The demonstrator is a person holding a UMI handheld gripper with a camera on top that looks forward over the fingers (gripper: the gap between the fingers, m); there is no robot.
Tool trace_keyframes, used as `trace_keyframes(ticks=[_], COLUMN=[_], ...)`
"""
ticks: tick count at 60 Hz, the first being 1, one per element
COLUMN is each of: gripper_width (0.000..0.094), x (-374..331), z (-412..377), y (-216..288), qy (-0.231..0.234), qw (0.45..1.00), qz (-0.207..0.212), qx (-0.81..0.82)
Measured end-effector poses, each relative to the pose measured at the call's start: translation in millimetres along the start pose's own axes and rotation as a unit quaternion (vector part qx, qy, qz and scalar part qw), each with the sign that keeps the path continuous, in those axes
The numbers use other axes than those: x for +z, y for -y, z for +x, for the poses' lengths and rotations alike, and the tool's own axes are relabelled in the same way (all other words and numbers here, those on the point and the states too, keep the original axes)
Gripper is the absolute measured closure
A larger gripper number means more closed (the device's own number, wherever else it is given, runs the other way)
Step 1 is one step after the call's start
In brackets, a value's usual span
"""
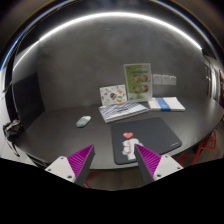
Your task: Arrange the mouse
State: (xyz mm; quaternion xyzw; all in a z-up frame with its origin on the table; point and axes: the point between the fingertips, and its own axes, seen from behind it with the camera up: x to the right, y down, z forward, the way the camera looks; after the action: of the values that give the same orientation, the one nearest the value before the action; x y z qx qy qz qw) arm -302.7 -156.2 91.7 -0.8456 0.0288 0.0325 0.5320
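A black mouse mat lies on the dark table, ahead and slightly right of my fingers. A small white mouse sits on the mat's near left part, just beyond my right fingertip, with a small red object behind it on the mat. My gripper is open and empty, hovering above the table's front area, its magenta pads spread apart. Nothing stands between the fingers.
A small pale green object lies on the table to the left. Booklets and a blue-edged paper lie further back, with upright printed cards behind them. A black object sits at the far left edge.
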Motion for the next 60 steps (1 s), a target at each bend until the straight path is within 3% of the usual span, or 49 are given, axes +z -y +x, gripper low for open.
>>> trace_keyframes(ticks=[27, 40, 54, 60], gripper_width=[0.0112, 0.0115, 0.0114, 0.0129], x=[88.5, 150.7, 236.5, 267.7], z=[-63.9, -142.5, -185.1, -189.4], y=[3.7, -9.3, -10.3, -2.0], qy=[0.105, 0.216, 0.201, 0.170], qw=[0.993, 0.972, 0.970, 0.975], qz=[-0.022, -0.065, -0.102, -0.101], qx=[-0.043, -0.063, -0.092, -0.106])
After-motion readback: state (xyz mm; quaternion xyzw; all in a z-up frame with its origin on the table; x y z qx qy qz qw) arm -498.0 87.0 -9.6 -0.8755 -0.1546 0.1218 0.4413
